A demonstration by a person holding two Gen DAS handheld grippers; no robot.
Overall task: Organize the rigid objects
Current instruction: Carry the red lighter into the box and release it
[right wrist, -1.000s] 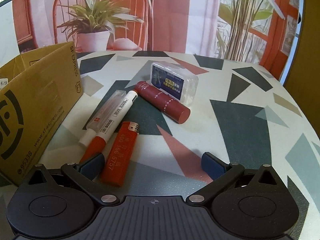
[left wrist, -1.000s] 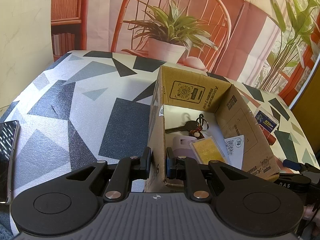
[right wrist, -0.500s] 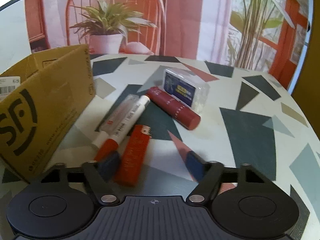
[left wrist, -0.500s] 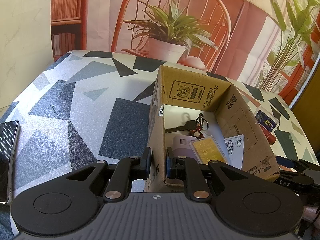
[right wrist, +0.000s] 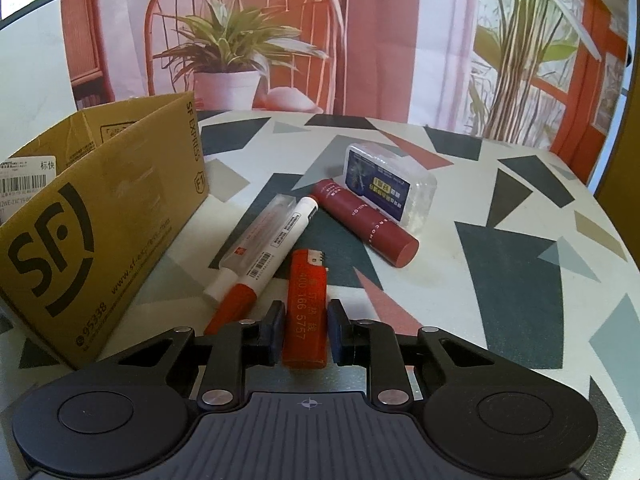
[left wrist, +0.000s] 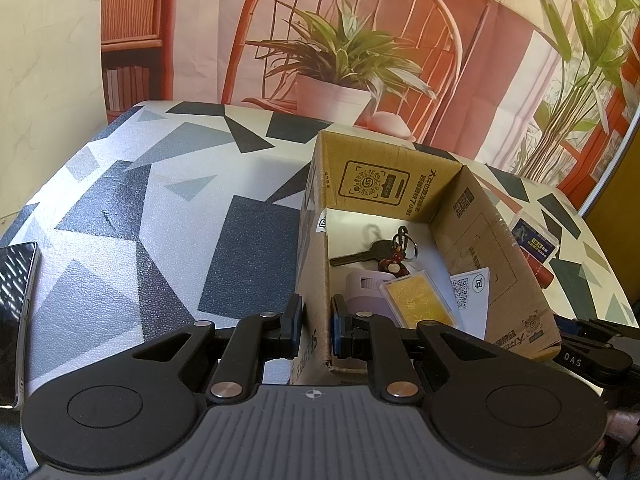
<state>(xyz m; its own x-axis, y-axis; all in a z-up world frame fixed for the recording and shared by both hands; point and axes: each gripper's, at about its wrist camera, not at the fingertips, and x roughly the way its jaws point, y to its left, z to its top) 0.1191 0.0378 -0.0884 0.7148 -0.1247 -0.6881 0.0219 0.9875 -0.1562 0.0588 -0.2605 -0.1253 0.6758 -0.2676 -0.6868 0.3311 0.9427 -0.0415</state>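
My right gripper point(right wrist: 307, 330) had just been closing on the red lighter point(right wrist: 305, 312), pads touching its sides. My left gripper point(left wrist: 316, 326) clenched the cardboard box point(left wrist: 496, 240) wall.

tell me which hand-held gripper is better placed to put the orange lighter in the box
Right. The right hand-held gripper has just been closing, with the orange lighter between its pads. The left hand-held gripper is shut on the near wall of the cardboard box, steadying it.

Black gripper point(right wrist: 306, 336); blue-padded jaws; silver screws.
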